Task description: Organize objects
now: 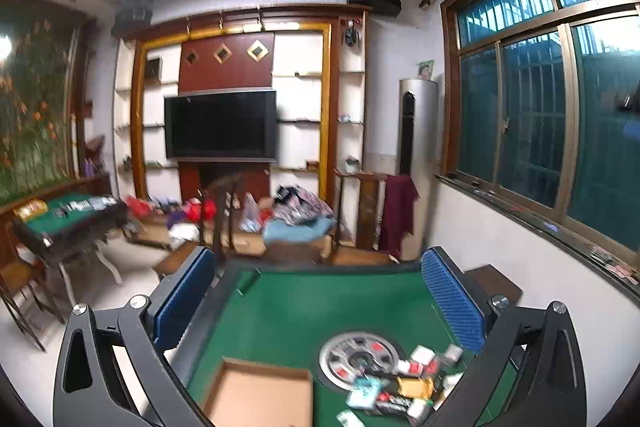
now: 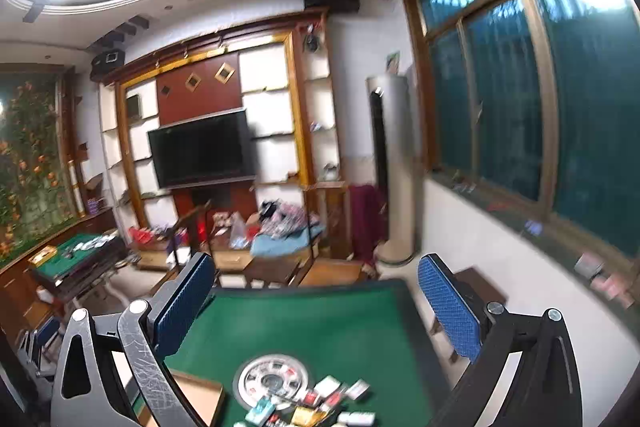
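Observation:
A heap of small colourful packs [image 1: 400, 387] lies on the green felt table [image 1: 320, 307], beside and partly over its round silver centre dial [image 1: 358, 353]. A shallow brown cardboard tray [image 1: 260, 393] sits left of the dial. My left gripper [image 1: 320, 303] hangs open above the table, blue pads wide apart, nothing between them. In the right wrist view the same packs [image 2: 316, 407], dial [image 2: 274, 379] and tray [image 2: 200, 399] lie at the bottom edge. My right gripper [image 2: 316, 303] is also open and empty over the felt [image 2: 320, 319].
A second green table [image 1: 68, 215] with clutter stands at the left. Wooden chairs [image 1: 224, 211], bags and clothes crowd the floor below the television [image 1: 220, 125]. A tall silver air conditioner [image 1: 416, 163] stands by the barred window [image 1: 540, 115].

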Action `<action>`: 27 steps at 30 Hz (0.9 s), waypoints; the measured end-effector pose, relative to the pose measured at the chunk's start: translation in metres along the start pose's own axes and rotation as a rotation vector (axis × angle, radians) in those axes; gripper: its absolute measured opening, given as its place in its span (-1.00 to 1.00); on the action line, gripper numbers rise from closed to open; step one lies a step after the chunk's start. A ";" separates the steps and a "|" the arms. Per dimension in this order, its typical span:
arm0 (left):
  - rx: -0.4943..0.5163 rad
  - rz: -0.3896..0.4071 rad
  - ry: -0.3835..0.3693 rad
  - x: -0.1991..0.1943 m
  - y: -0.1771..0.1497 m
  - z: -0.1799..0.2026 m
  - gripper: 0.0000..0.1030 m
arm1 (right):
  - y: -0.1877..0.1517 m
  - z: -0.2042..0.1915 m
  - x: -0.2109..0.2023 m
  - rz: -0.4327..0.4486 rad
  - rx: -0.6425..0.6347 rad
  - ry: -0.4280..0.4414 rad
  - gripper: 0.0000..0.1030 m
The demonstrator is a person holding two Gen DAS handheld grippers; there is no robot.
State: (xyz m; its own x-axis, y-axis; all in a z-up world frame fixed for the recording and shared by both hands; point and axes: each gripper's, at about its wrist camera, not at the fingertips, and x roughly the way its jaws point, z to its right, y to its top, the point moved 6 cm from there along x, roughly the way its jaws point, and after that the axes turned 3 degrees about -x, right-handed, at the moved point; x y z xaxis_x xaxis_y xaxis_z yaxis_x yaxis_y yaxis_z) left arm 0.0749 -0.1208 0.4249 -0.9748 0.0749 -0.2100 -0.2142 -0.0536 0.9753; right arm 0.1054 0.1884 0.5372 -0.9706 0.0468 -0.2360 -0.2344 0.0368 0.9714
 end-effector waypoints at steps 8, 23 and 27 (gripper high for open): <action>0.002 -0.076 -0.080 0.023 -0.048 0.006 1.00 | -0.058 0.000 0.011 -0.099 0.012 0.063 1.00; 0.061 -0.620 0.042 0.142 -0.375 0.032 0.89 | -0.439 -0.026 0.172 -0.552 0.002 0.153 1.00; 0.001 -0.705 0.053 0.155 -0.398 0.027 0.68 | -0.451 -0.022 0.171 -0.566 0.030 0.169 1.00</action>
State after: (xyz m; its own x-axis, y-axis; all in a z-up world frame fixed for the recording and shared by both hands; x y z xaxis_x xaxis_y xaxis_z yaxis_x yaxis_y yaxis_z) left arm 0.0111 -0.0611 0.0062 -0.6053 0.0431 -0.7948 -0.7957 -0.0089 0.6056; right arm 0.0440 0.1580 0.0589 -0.6910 -0.1481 -0.7075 -0.7189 0.0382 0.6941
